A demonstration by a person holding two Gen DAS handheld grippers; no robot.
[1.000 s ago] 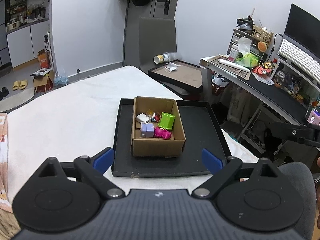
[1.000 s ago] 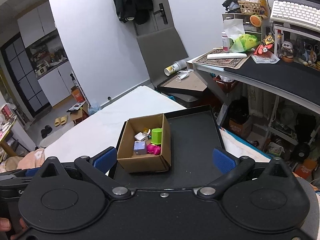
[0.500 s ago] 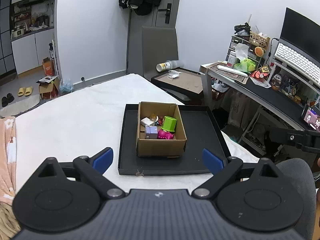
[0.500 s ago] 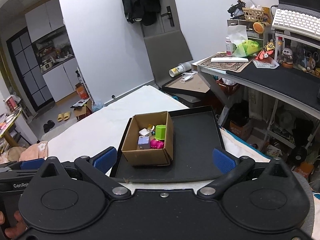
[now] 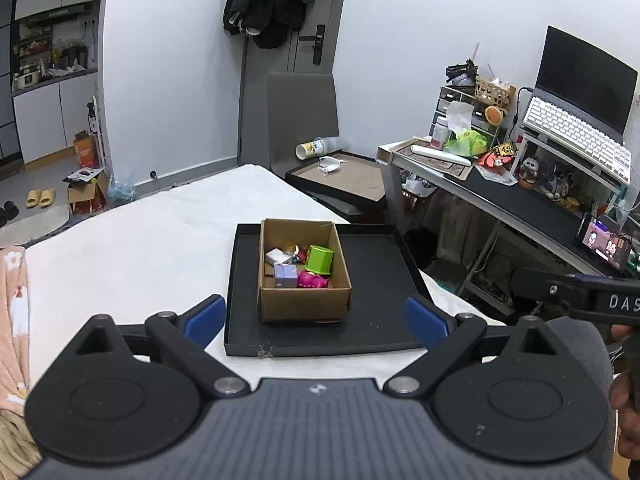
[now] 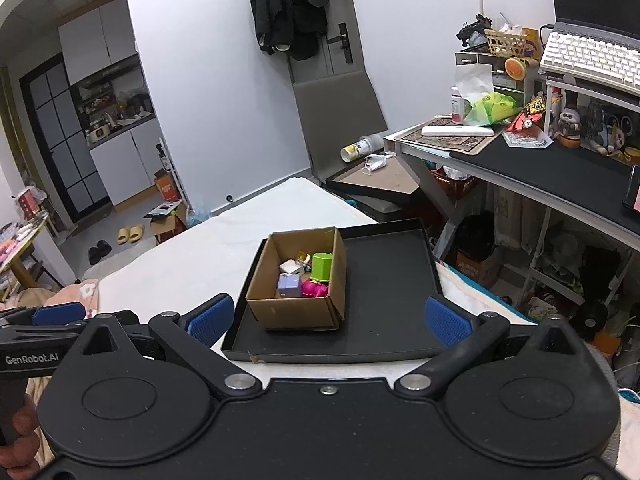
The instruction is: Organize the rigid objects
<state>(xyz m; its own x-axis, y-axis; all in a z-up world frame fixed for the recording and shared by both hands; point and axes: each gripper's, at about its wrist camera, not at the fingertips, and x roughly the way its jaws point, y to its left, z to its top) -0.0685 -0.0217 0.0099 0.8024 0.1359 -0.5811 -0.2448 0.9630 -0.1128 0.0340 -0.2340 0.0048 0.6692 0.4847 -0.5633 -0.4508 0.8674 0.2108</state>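
An open cardboard box (image 5: pixel 303 303) stands on the left part of a black tray (image 5: pixel 376 276) on the white bed. Inside lie a green cup (image 5: pixel 319 259), a lilac cube (image 5: pixel 286 275), a magenta toy (image 5: pixel 313 280), a white block (image 5: pixel 276 256) and small bits behind. The box (image 6: pixel 294 312) and tray (image 6: pixel 394 280) also show in the right wrist view. My left gripper (image 5: pixel 316 318) is open and empty, held back from the tray's near edge. My right gripper (image 6: pixel 328 318) is open and empty, likewise short of the tray.
The white bed (image 5: pixel 132 248) stretches left of the tray. A cluttered desk (image 6: pixel 552 168) with keyboard and laptop stands to the right. A grey chair (image 5: pixel 302 120) and a second tray (image 5: pixel 344 176) sit beyond the bed. The other gripper's handle (image 5: pixel 580 298) shows at right.
Both grippers have pulled back and tilted up, so the box and tray look smaller and farther. Both stay open and empty. The box contents have not moved.
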